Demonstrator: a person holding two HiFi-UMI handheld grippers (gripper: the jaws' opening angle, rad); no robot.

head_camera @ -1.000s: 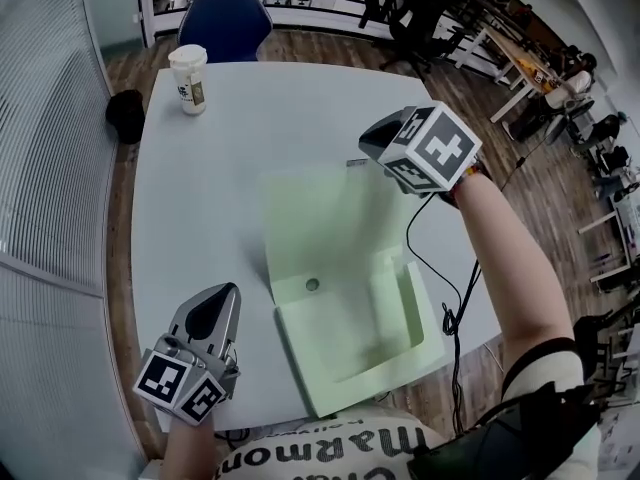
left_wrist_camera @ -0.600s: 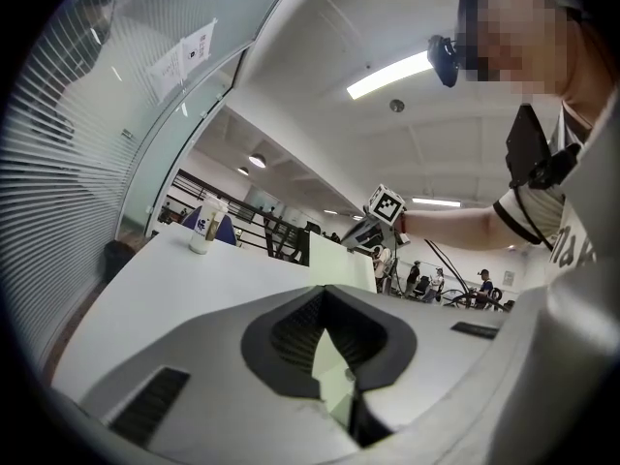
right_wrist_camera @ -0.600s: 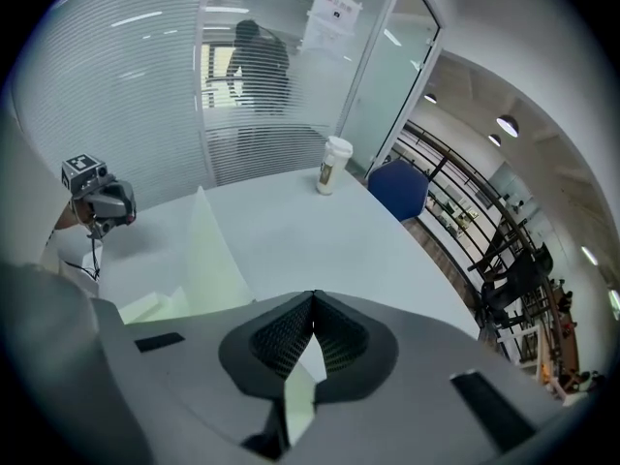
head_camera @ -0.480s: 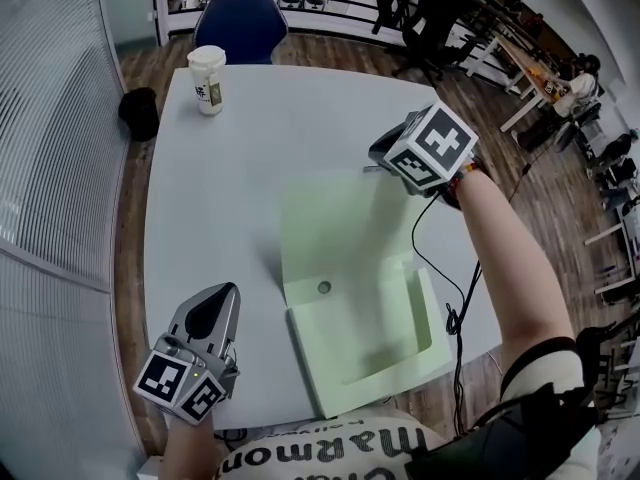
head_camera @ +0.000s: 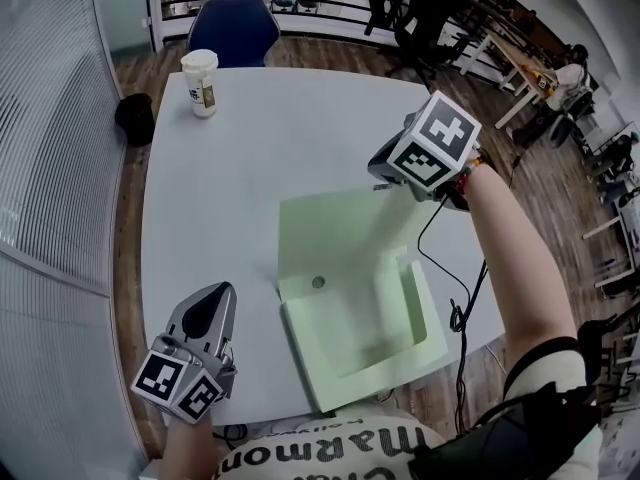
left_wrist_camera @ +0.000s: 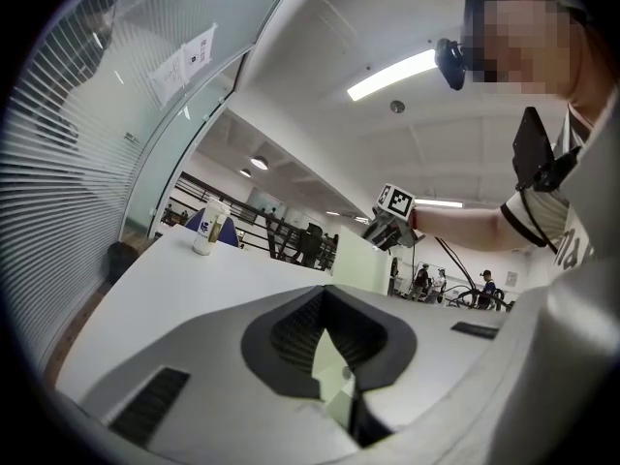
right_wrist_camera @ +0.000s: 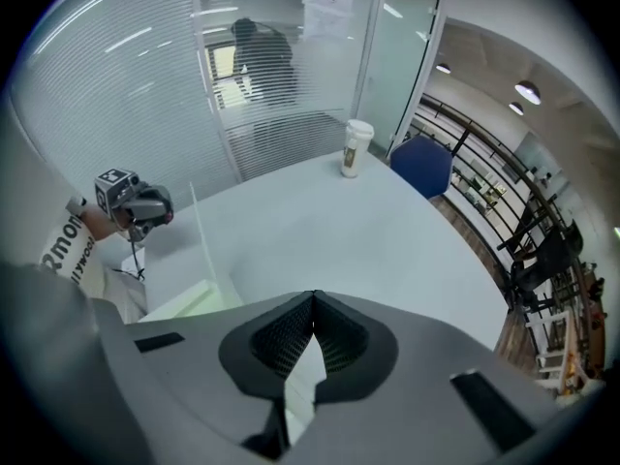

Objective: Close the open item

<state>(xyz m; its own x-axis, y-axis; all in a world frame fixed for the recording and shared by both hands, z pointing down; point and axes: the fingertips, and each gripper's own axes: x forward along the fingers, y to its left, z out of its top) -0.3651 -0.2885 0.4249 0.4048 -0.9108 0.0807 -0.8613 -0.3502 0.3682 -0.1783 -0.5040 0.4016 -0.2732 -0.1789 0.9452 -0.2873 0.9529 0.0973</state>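
A pale green box [head_camera: 350, 340] sits open near the table's front edge. Its lid [head_camera: 330, 238] is hinged at the far side and tilted up off the table. My right gripper [head_camera: 380, 183] is at the lid's far right corner, jaws shut on its edge; in the right gripper view pale green shows between the jaws [right_wrist_camera: 312, 298]. From the left gripper view the lid [left_wrist_camera: 360, 260] stands nearly upright with the right gripper [left_wrist_camera: 386, 229] at its top. My left gripper [head_camera: 215, 290] hovers left of the box, shut and holding nothing.
A paper cup [head_camera: 201, 83] stands at the far left corner of the pale table [head_camera: 220, 188]. Behind the table are a blue chair [head_camera: 235, 28] and a black object [head_camera: 133, 118] on the wooden floor. A black cable [head_camera: 450, 278] hangs off the right edge.
The lid has risen from lying flat on the table to a raised tilt, its far edge drawn nearer with the right gripper. The left gripper has stayed in place.
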